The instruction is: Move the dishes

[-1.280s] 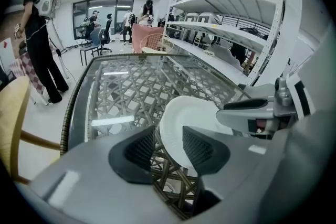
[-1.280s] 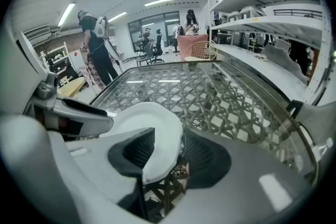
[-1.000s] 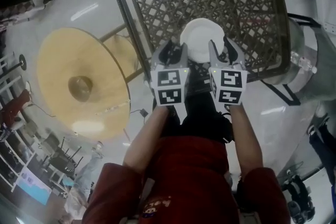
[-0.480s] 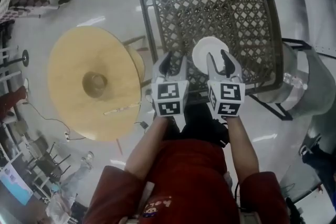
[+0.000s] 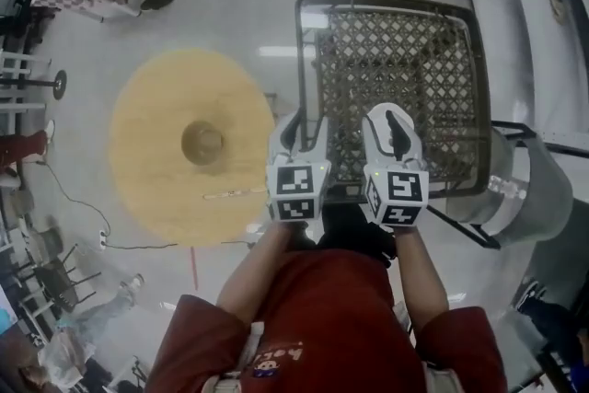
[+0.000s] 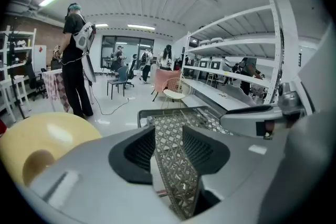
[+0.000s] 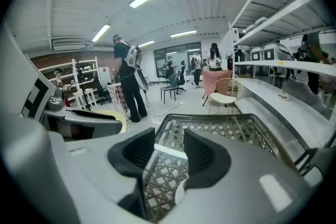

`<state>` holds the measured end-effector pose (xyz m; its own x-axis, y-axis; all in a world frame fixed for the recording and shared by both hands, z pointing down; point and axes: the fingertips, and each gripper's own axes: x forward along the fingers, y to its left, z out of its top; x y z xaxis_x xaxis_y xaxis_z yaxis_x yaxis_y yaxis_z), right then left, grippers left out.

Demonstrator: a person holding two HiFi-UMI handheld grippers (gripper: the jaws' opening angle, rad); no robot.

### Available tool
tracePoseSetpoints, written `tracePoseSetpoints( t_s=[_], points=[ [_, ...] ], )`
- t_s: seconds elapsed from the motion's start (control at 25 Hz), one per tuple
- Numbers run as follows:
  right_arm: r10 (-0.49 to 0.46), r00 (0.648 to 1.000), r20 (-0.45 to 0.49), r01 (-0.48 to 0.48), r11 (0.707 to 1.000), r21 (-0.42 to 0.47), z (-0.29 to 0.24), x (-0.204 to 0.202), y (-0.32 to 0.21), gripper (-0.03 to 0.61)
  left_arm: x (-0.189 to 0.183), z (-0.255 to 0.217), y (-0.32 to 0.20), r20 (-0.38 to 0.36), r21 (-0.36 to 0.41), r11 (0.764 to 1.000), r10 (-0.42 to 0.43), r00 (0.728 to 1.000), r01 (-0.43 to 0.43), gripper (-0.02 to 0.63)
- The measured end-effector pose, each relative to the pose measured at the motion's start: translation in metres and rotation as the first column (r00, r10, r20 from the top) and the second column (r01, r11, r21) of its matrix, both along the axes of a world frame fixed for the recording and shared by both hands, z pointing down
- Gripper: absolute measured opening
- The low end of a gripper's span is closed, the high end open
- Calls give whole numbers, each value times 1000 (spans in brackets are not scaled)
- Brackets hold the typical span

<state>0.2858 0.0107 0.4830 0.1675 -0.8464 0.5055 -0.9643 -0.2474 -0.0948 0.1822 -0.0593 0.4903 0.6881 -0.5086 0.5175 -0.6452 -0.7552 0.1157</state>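
A wire-mesh cart point(image 5: 433, 41) stands in front of me, and both grippers hover over its near edge. My left gripper point(image 5: 302, 129) is open, and only the mesh point(image 6: 176, 165) shows through its gap. My right gripper point(image 5: 391, 126) is open too, with the cart's rim point(image 7: 173, 150) between its jaws. A white sliver, likely the plate point(image 7: 180, 192), peeks out under the right jaw in the right gripper view. In the head view the plate is hidden beneath the right gripper.
A round wooden table point(image 5: 156, 152) with a centre hole stands left of the cart, a thin stick point(image 5: 232, 192) lying on it. A grey cylinder point(image 5: 543, 189) stands at the right. People point(image 6: 76, 60) stand beyond, near chairs and long shelves point(image 6: 231, 73).
The white plate that showed in the cart between the two grippers has gone out of sight in the head view. The cart and table have shifted right and down in that view.
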Motion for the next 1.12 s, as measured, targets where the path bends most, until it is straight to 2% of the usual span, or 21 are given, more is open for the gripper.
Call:
tracePoseSetpoints(
  t_s=[0.28, 0.56, 0.72, 0.88, 1.12],
  points=[
    [-104, 993, -47, 108, 990, 94, -52, -50, -37, 166, -55, -55, -26, -67, 100, 992, -76, 995, 82, 175],
    [-201, 976, -83, 214, 957, 195, -102, -113, -69, 166, -128, -101, -46, -115, 211, 959, -168, 979, 189, 175],
    [-267, 959, -98, 283, 930, 233, -124, -150, -86, 166, -181, -130, -62, -132, 293, 917, -241, 962, 270, 176],
    [-332, 936, -115, 351, 899, 263, -142, -188, -103, 166, -232, -158, -71, -158, 376, 859, -311, 937, 348, 175],
    [-412, 903, -126, 430, 849, 306, -156, -247, -121, 166, -300, -180, -66, -204, 450, 783, -378, 903, 430, 175]
  ],
)
